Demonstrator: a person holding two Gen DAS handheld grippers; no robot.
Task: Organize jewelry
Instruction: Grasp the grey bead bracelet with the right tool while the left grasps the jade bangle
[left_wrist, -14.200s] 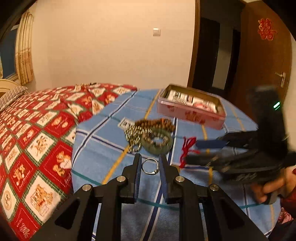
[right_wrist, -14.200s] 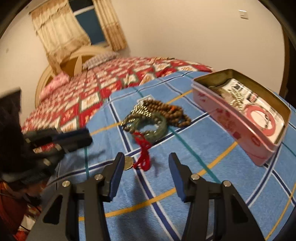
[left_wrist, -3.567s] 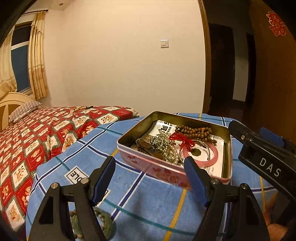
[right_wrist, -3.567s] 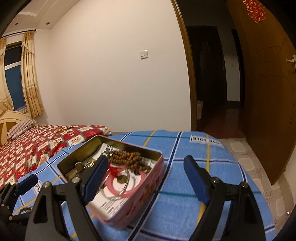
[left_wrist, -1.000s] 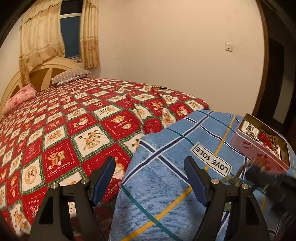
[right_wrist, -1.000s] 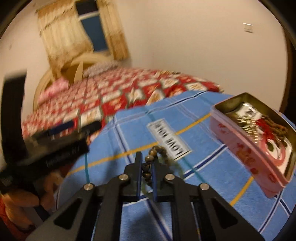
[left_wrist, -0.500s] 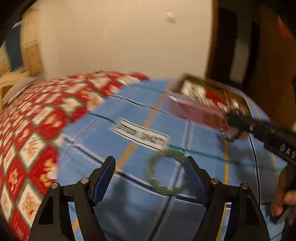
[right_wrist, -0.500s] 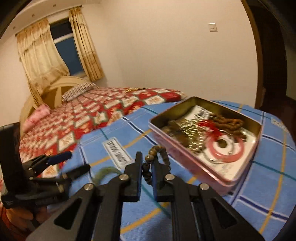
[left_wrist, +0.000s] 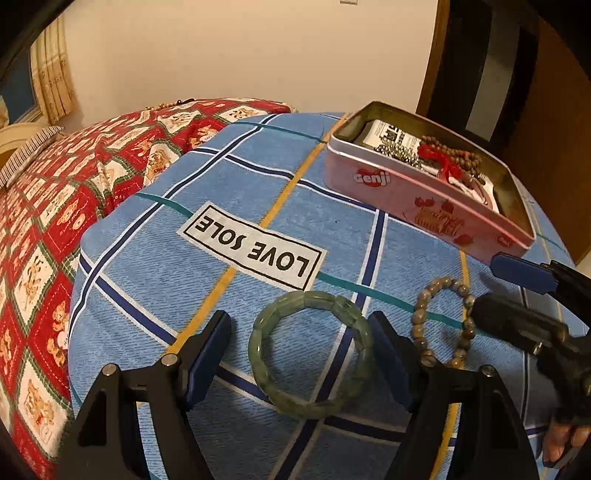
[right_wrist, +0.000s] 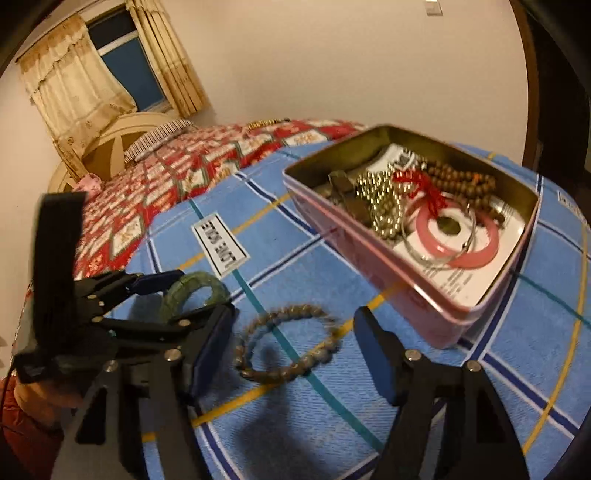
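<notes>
A green jade bracelet (left_wrist: 258, 343) lies flat on the blue checked cloth between the fingers of my left gripper (left_wrist: 299, 332). Its jaws are closing, but the pads stand clear of the stone. To its right lies a brown-grey beaded bracelet (left_wrist: 419, 317), loose on the cloth and blurred in the right wrist view (right_wrist: 321, 354). My right gripper (right_wrist: 293, 325) hovers over it with jaws opening and nothing held. The right gripper (left_wrist: 487, 288) points at the beads from the right. The left gripper (right_wrist: 192, 291) brackets the green bracelet (right_wrist: 199, 278).
A pink tin (left_wrist: 424, 195) stands open at the back right, holding wooden beads, a ball chain, a red cord and a pink bangle (right_wrist: 476, 254). A white label (left_wrist: 255, 251) marks the cloth. A red quilted bed (left_wrist: 55, 192) lies left, below the table's edge.
The right gripper was shut on the beaded bracelet and has opened; the bracelet now lies on the cloth. The left gripper has come down closer over the green bracelet and narrowed a little.
</notes>
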